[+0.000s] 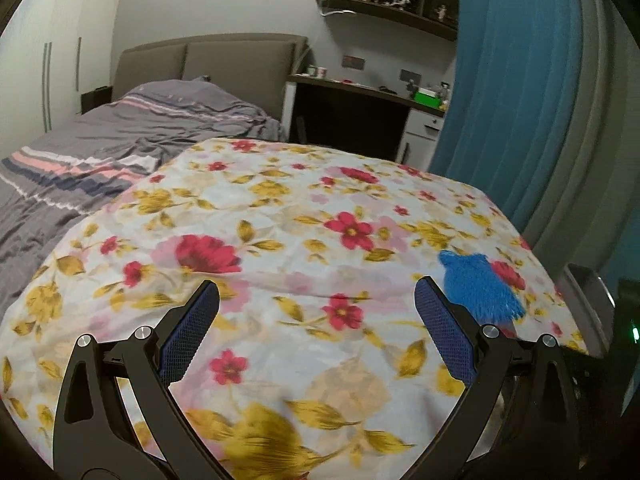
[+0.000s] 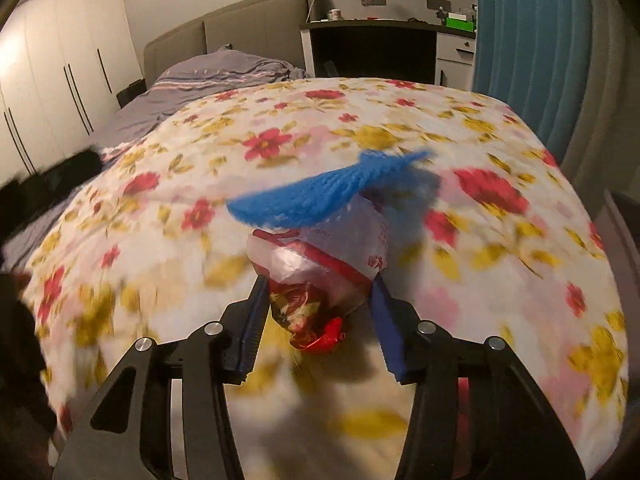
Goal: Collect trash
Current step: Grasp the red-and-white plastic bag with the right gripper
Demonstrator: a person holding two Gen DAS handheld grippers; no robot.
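A crumpled clear plastic bag with red print (image 2: 320,268) sits between the fingers of my right gripper (image 2: 318,292), which is shut on it above the floral sheet (image 2: 500,140). A blue knitted cloth (image 2: 320,192) hangs over the top of the bag. In the left wrist view the blue cloth (image 1: 480,288) shows at the right, just beyond the right finger. My left gripper (image 1: 316,296) is open and empty, low over the floral sheet (image 1: 300,208).
A bed with grey striped bedding (image 1: 120,136) lies to the left, with white wardrobes (image 2: 52,72) beyond. A desk (image 1: 360,92) with small items stands at the back. A blue curtain (image 1: 512,80) hangs on the right.
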